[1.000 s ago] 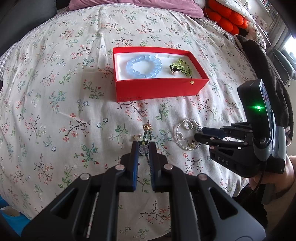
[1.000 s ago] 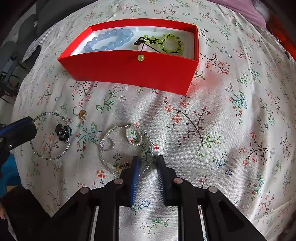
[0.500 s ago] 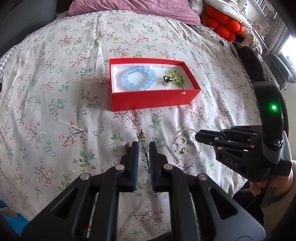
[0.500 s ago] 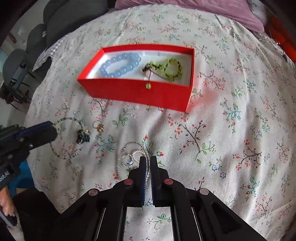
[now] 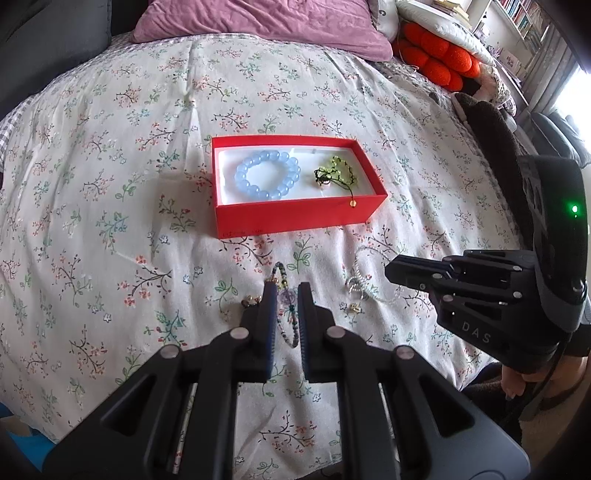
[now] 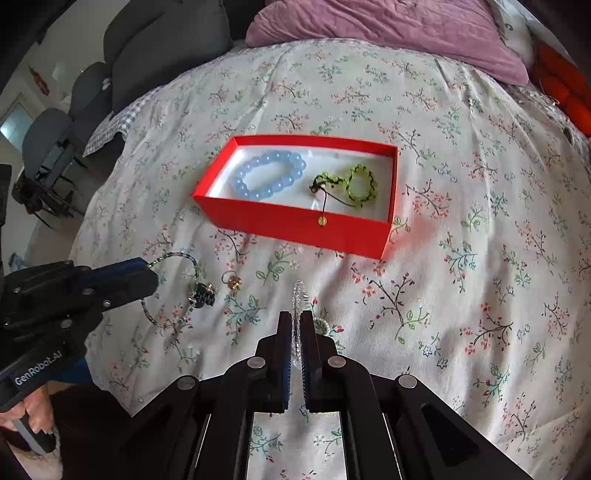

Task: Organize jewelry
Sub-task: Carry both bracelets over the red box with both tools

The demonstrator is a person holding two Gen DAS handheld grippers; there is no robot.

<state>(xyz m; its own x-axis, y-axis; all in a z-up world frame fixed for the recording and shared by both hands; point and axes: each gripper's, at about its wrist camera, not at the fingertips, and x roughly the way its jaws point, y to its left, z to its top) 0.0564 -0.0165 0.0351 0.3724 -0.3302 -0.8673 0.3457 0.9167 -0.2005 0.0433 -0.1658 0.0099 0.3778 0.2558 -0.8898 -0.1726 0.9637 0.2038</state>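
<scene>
red box (image 5: 295, 218) on floral bedspread (image 5: 110, 184), mid-bed; inside it, blue bead bracelet (image 5: 267, 180) at left, green knotted bracelet (image 5: 338, 177) at right, one cord end with a bead hanging over the near wall. right gripper (image 6: 295, 332) clenched on clear bead bracelet (image 6: 298, 295), near side of the box. left gripper (image 5: 284, 295) pinching multicolour bead strand (image 5: 286, 325); small gold ring (image 6: 233, 282) on the cloth just beside it. far end: purple pillow (image 5: 258, 22), orange cushion (image 5: 439, 55); grey chairs (image 6: 48, 133) at far left.
</scene>
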